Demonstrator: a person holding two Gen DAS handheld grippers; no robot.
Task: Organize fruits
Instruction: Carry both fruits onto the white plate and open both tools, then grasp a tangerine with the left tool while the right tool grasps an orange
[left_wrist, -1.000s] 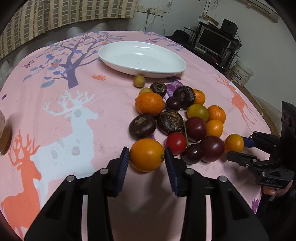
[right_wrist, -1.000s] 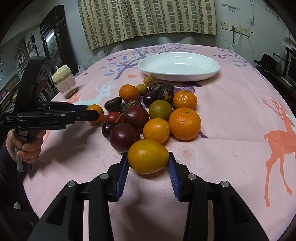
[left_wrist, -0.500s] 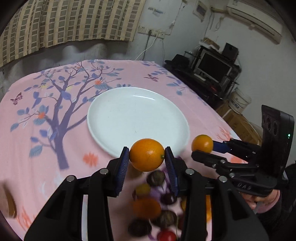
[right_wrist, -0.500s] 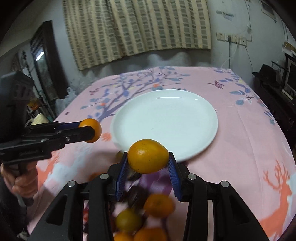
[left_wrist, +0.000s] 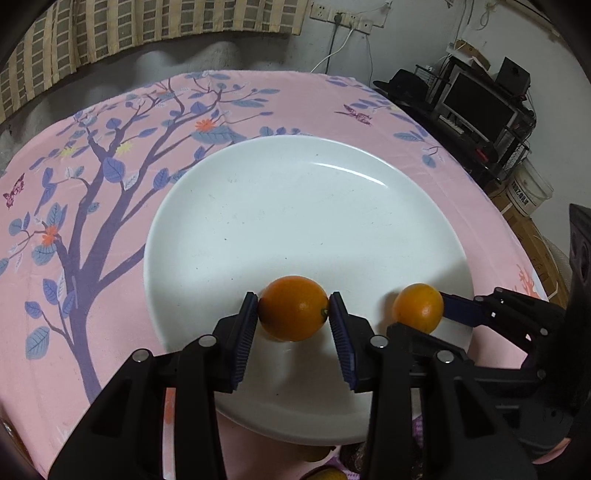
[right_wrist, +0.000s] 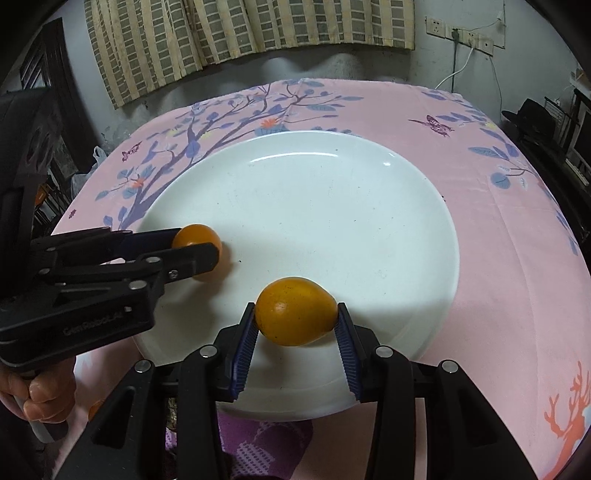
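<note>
My left gripper (left_wrist: 293, 319) is shut on an orange fruit (left_wrist: 293, 308) and holds it low over the near part of the white plate (left_wrist: 295, 206). My right gripper (right_wrist: 295, 323) is shut on a second orange fruit (right_wrist: 295, 311), also low over the plate (right_wrist: 314, 206). In the left wrist view the right gripper's fruit (left_wrist: 418, 307) shows at the plate's right side. In the right wrist view the left gripper's fruit (right_wrist: 196, 242) shows at the plate's left. The rest of the plate is bare.
The plate sits on a round table with a pink tree-and-deer cloth (left_wrist: 92, 177). A few fruits peek out at the bottom edge (left_wrist: 314, 452), below the plate. A TV stand (left_wrist: 476, 107) and a bucket (left_wrist: 528, 190) stand off the table's right side.
Both grippers lifted their oranges off the cloth beside the fruit pile and carried them forward. They have lowered over the near part of the plate.
</note>
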